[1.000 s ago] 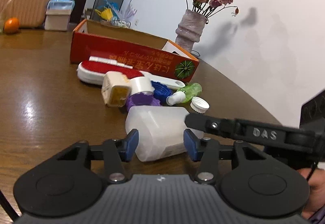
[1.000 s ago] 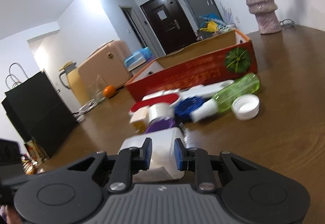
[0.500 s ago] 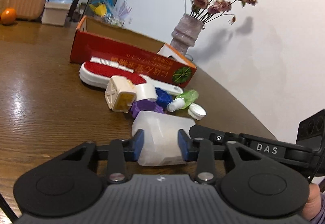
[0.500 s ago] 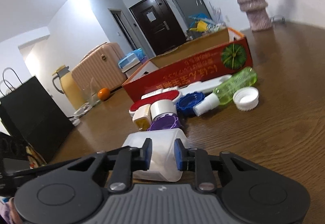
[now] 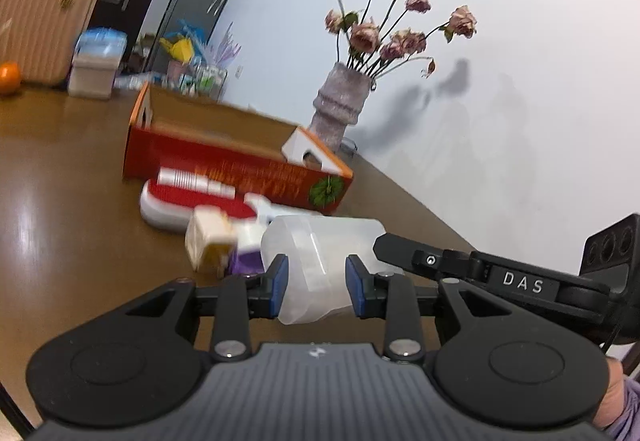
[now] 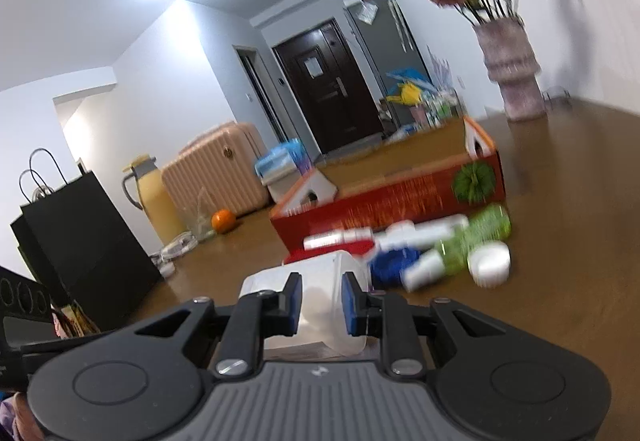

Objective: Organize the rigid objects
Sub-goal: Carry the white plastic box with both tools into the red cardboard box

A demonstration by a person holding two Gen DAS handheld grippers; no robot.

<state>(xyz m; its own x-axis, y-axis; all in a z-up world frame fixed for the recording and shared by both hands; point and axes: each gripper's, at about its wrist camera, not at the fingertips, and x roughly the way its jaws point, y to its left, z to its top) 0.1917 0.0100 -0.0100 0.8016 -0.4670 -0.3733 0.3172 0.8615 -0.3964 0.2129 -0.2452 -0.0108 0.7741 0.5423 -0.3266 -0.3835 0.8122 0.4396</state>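
Note:
A translucent white plastic jug [image 5: 316,265] is held off the brown table by both grippers. My left gripper [image 5: 316,283] is shut on one end of it. My right gripper [image 6: 320,299] is shut on the other end of the jug [image 6: 320,281], and its finger shows in the left wrist view [image 5: 404,251]. Beyond lie a red and white lint brush [image 5: 180,203], a cream cube [image 5: 210,241], a purple lid [image 5: 244,261], a blue lid [image 6: 390,267], a green bottle [image 6: 476,237] and a white cap [image 6: 490,265]. An open red cardboard box [image 5: 232,167] stands behind them.
A vase of dried roses [image 5: 340,109] stands at the table's far edge by the white wall. An orange [image 6: 223,221], a yellow jug [image 6: 154,197] and a black paper bag [image 6: 72,241] are at the left. A pink suitcase [image 6: 220,169] stands beyond the table.
Both grippers have lifted the jug off the table and toward the red box. The left gripper closed on it during the last second. The loose items stayed put.

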